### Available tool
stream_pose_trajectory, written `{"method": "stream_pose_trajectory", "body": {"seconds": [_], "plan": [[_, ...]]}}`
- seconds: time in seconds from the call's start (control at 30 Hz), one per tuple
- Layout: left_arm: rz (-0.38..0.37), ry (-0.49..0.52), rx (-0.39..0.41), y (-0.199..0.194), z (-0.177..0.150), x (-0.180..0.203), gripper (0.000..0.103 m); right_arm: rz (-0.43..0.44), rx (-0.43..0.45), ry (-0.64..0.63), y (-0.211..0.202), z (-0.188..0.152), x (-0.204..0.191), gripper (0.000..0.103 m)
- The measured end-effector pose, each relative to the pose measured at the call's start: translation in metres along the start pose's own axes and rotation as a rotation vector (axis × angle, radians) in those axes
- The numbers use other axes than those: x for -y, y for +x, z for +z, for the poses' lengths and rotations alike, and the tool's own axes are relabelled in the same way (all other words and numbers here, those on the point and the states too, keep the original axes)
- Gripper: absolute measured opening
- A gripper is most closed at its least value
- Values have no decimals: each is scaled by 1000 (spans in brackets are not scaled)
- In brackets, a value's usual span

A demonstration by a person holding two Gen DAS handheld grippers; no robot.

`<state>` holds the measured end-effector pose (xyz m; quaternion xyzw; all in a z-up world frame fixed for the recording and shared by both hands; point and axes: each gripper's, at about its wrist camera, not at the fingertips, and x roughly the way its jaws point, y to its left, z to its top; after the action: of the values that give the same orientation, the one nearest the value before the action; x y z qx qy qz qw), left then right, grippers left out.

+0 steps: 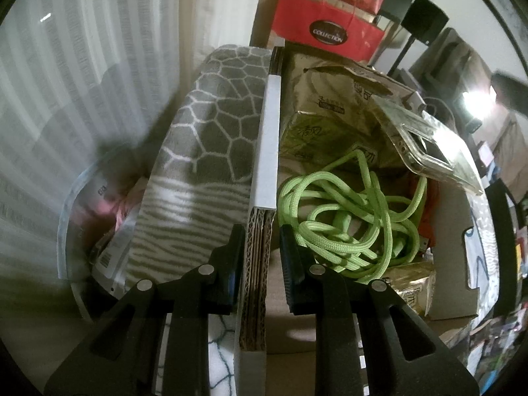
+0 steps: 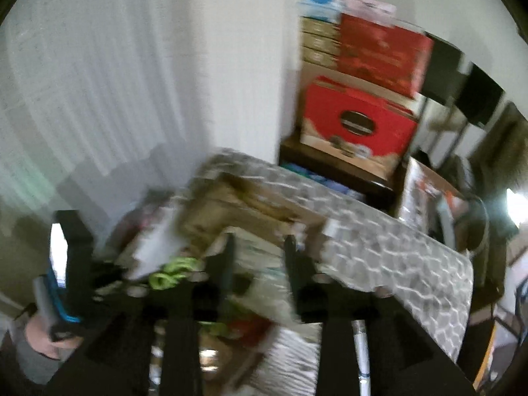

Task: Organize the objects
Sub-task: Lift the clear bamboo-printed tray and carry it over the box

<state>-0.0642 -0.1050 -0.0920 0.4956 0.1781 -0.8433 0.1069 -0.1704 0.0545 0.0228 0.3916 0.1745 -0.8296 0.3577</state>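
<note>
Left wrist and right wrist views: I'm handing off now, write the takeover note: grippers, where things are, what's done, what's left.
Left gripper: shut on the cardboard box wall, steadying it.
Right gripper: jaws apart above the box, nothing clearly between them; that view is blurred.
In the box: green cord coiled in the middle, gold packets behind it, clear phone case on top at the right.
Grey patterned cloth drapes outside the wall.
Done: those items are in.
Left: can't tell what still needs placing; check before moving.
</note>
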Motion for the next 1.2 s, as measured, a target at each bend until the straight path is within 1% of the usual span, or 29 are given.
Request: {"method": "stream_pose_trajectory", "body": {"seconds": [0.07, 0.13, 0.27, 0.33, 0.4, 0.43, 0.47, 0.5, 0.6, 0.67, 0.83, 0.97, 1.0, 1.07, 1.1, 1.13, 1.17, 1.2], "plan": [[0, 0, -1, 0, -1, 1, 18, -15, -18, 48, 3, -8, 21, 43], [4, 3, 0, 0, -1, 1, 18, -15, -40, 116, 8, -19, 44, 47], [7, 4, 0, 0, -2, 2, 18, -22, -85, 217, 20, -39, 78, 51], [10, 4, -1, 0, -2, 3, 19, -3, -110, 276, 27, -47, 91, 57], [13, 6, -1, 0, -2, 4, 19, 19, -125, 327, 31, -53, 99, 70], [16, 7, -1, 0, -3, 5, 19, 26, -130, 344, 33, -54, 101, 73], [16, 6, -1, 0, -2, 4, 19, 32, -135, 358, 34, -54, 102, 80], [17, 6, -2, 0, -2, 4, 19, 37, -146, 368, 36, -54, 102, 86], [19, 6, -3, 1, 0, 4, 19, 66, -171, 385, 38, -52, 95, 89], [18, 6, -3, 1, 0, 4, 19, 48, -176, 372, 39, -47, 87, 90], [14, 6, -4, 1, 0, 3, 19, -30, -136, 254, 33, -33, 61, 91], [11, 6, -4, 1, 0, 1, 19, -28, -116, 182, 24, -28, 37, 91], [10, 6, -3, 0, 0, 1, 19, -21, -106, 162, 21, -28, 31, 90], [9, 6, -3, 0, 1, 1, 19, 21, -79, 105, 15, -25, 14, 88], [9, 6, -4, 0, 0, 1, 19, 58, -65, 68, 13, -24, 5, 84], [8, 4, -5, 0, 1, 0, 19, 102, -54, 22, 11, -22, -4, 83], [7, 4, -5, 0, 1, 0, 19, 127, -55, -12, 12, -20, -12, 79], [8, 5, -5, 0, 1, 0, 19, 148, -68, -49, 14, -18, -21, 73]]}}
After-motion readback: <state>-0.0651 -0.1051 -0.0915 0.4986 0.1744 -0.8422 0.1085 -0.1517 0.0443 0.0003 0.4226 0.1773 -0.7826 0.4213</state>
